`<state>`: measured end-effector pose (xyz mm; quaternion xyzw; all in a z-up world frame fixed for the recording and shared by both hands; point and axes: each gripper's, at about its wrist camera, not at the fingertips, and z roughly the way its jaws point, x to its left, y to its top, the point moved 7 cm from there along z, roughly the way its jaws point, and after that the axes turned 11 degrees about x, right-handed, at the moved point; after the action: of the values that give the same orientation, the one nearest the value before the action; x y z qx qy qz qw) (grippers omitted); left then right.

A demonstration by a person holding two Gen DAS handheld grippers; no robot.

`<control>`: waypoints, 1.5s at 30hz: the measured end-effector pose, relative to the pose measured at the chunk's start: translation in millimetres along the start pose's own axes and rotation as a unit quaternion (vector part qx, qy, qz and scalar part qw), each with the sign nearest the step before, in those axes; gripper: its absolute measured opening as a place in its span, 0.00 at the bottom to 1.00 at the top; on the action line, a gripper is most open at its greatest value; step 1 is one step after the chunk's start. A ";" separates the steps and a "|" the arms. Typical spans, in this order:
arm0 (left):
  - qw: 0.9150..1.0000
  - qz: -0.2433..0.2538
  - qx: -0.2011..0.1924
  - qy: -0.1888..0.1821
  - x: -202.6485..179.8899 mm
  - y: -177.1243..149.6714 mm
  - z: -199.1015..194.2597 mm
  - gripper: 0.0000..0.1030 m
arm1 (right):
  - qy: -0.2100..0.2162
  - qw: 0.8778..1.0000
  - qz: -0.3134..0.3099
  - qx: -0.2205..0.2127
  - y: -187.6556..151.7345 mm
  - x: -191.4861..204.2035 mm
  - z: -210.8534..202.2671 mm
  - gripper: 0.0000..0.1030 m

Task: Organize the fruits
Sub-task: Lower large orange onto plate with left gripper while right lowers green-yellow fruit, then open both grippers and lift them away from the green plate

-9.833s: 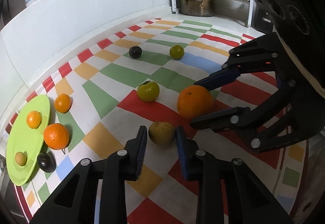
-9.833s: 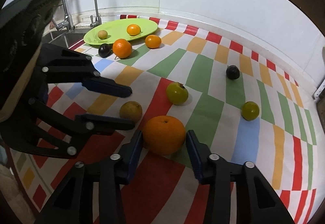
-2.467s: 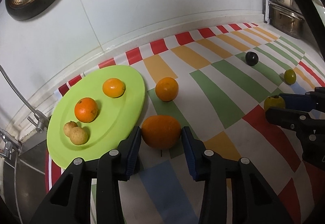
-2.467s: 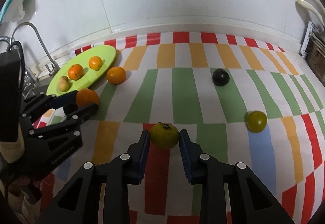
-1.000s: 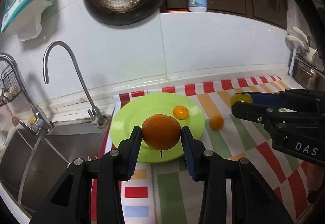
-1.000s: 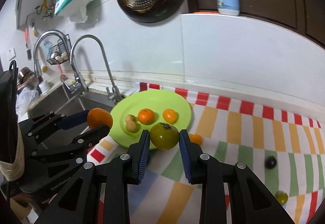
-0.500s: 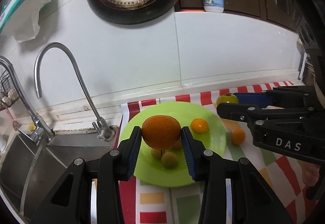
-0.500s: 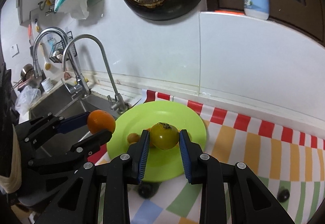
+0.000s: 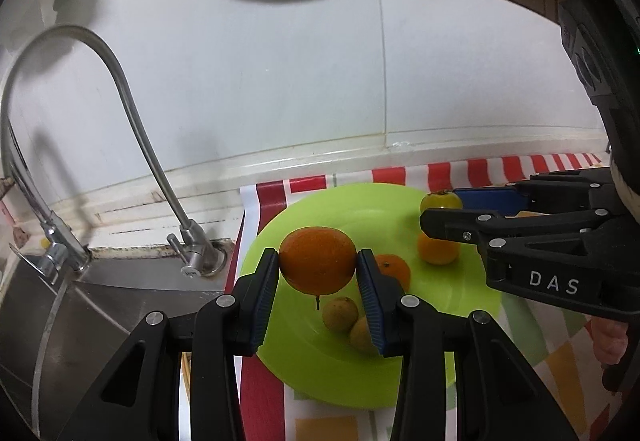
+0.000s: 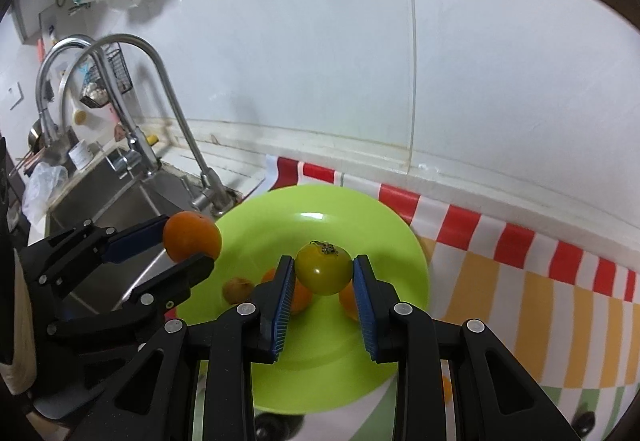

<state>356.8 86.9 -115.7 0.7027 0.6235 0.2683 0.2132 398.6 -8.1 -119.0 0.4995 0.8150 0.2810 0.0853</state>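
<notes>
Orange fruit (image 9: 317, 265) sits clamped between the left gripper's (image 9: 318, 281) jaws.

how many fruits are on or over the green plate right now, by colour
orange: 3 – the big orange held in the left gripper, plus two smaller ones lying on the green plate
yellow-green: 1 – the persimmon held in the right gripper
tan-yellow: 2 – small round fruits on the plate
total: 6

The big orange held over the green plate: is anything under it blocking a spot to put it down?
Partly: two small brownish fruits lie just below the orange; the plate is bare toward the faucet.
</notes>
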 end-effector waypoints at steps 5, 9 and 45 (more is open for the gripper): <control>1.000 -0.001 0.012 -0.005 2.0 -1.4 15.7 0.38 | -0.002 1.000 0.001 0.010 3.2 -1.9 14.2 0.30; 1.000 -0.003 0.022 -0.014 1.0 -2.5 23.6 0.39 | -0.002 1.000 0.004 0.015 5.1 -4.7 21.3 0.30; 0.998 -0.041 -0.050 -0.026 -39.7 -13.3 -118.8 0.65 | -0.063 0.991 0.063 -0.102 -58.8 -12.9 -138.4 0.46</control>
<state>267.1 45.2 -37.7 0.6715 0.6319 0.2722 0.2750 301.8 -91.1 -38.2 0.5553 0.7420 0.3353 0.1691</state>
